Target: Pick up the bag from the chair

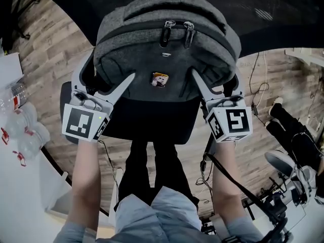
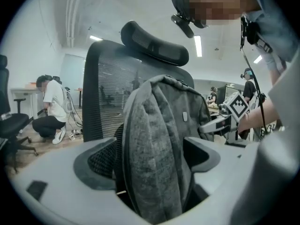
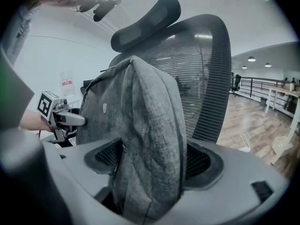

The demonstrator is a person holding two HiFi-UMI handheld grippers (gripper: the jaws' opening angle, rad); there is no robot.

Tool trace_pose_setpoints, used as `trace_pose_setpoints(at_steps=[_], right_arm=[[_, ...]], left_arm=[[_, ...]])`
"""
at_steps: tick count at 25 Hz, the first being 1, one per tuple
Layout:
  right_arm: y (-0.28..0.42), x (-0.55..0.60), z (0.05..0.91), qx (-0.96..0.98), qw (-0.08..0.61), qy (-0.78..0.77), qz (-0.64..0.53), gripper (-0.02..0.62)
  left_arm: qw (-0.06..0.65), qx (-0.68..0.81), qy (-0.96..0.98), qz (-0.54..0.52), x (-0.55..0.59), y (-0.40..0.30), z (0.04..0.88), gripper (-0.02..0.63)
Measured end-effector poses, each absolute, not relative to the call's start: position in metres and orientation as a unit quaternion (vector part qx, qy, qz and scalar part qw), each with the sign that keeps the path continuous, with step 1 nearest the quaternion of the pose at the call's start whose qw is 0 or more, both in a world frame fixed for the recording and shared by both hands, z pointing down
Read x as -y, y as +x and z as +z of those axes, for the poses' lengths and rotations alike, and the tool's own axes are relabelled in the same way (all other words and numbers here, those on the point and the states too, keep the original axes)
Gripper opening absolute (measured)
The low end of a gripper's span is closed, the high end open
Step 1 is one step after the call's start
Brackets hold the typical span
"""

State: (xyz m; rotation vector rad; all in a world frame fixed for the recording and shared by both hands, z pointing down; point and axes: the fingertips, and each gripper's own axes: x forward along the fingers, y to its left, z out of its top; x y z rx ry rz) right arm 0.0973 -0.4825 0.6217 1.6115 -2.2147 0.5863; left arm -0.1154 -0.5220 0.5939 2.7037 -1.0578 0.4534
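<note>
The bag stands upright on the chair at frame centre. The left hand-held gripper and right hand-held gripper each clamp a side edge, equally near.

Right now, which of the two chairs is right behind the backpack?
The tall mesh-backed chair with the curved headrest, directly behind the grey backpack. The other black chair stands off at the far left, near a crouching person.
</note>
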Motion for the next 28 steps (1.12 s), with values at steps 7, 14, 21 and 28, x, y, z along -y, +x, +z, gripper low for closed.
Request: trace_pose_setpoints(at_steps=[7, 14, 21, 28], right_arm=[[0.087, 0.483, 0.622, 0.781, 0.173, 0.563, 0.210, 0.390], [0.085, 0.477, 0.620, 0.782, 0.181, 0.559, 0.208, 0.314], [0.081, 0.460, 0.614, 0.783, 0.181, 0.562, 0.195, 0.247], [0.075, 0.425, 0.609, 0.780, 0.186, 0.568, 0.187, 0.215]], left_arm=[[0.099, 0.361, 0.913, 0.163, 0.521, -0.117, 0.597, 0.359], [0.109, 0.376, 0.904, 0.171, 0.514, -0.119, 0.595, 0.284], [0.110, 0.392, 0.898, 0.167, 0.492, -0.121, 0.590, 0.219], [0.112, 0.398, 0.896, 0.162, 0.454, -0.125, 0.587, 0.183]])
